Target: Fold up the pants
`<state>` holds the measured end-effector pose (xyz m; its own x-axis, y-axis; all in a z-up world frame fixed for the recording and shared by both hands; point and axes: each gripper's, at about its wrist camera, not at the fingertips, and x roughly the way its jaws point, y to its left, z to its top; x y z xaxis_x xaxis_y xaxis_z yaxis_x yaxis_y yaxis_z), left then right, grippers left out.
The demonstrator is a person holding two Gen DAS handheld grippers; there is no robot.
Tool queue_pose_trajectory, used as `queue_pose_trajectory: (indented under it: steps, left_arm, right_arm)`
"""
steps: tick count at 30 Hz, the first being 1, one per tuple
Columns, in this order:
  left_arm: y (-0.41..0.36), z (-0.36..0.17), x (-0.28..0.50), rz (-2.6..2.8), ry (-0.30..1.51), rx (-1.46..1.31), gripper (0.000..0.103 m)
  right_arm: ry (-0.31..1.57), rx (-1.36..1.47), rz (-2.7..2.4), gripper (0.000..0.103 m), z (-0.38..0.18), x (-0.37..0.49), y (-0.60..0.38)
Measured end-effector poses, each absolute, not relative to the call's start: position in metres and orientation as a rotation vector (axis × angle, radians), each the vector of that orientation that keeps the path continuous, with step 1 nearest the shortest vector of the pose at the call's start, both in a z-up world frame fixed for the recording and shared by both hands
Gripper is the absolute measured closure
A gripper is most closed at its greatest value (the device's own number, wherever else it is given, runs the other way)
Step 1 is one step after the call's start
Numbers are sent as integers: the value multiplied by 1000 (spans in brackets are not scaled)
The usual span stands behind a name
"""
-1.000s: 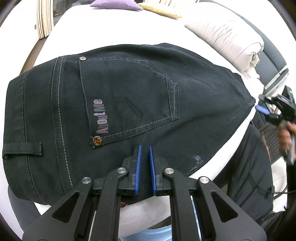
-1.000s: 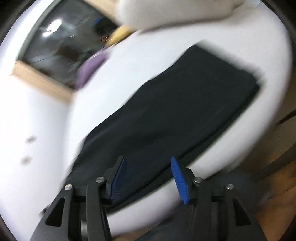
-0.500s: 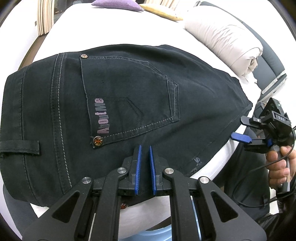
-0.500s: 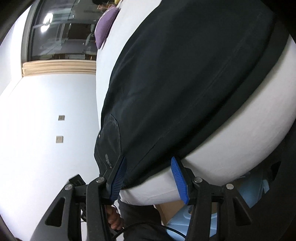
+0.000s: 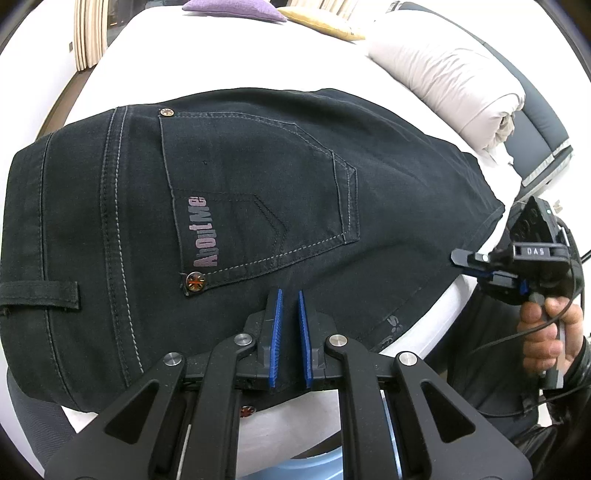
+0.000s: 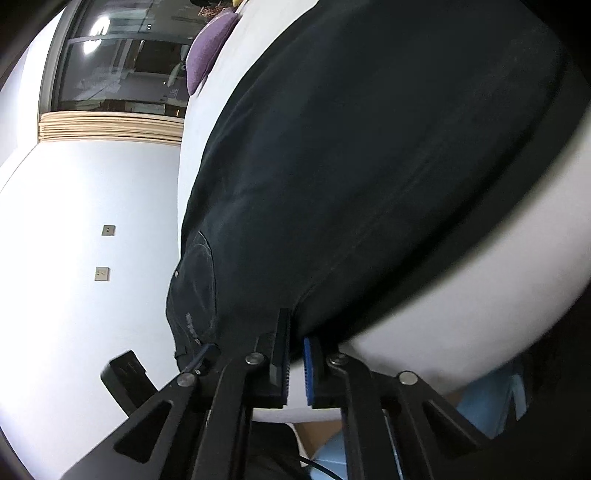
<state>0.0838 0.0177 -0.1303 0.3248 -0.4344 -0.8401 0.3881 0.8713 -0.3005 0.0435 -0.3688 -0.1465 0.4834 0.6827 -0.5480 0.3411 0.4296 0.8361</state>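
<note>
Black jeans lie flat on a white bed, back pocket up, waistband at the left. My left gripper is shut on the near edge of the pants by the pocket. My right gripper has closed on the near edge of the leg part of the pants, at the bed's edge. The right gripper also shows in the left wrist view, held by a hand at the pants' right end.
A rolled beige duvet lies at the back right of the bed. A purple pillow and a yellow pillow sit at the far end. A white wall with sockets is at the left.
My right gripper swung in to the near edge of the leg and its jaws closed from wide open onto the fabric. My left gripper stayed shut on the pants.
</note>
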Motion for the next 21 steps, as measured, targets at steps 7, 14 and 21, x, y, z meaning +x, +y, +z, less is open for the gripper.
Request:
queue_pose_trajectory:
  steps: [7, 14, 21]
  left_arm:
    - [19, -131, 86, -539, 1117, -55, 94]
    - [19, -130, 85, -537, 1116, -52, 94]
    - [13, -130, 84, -529, 1119, -45, 94]
  right_arm:
    - [1091, 1186, 282, 101, -152, 37, -373]
    - [985, 1263, 182, 81, -151, 45, -415]
    - [983, 1217, 81, 102, -150, 35, -439]
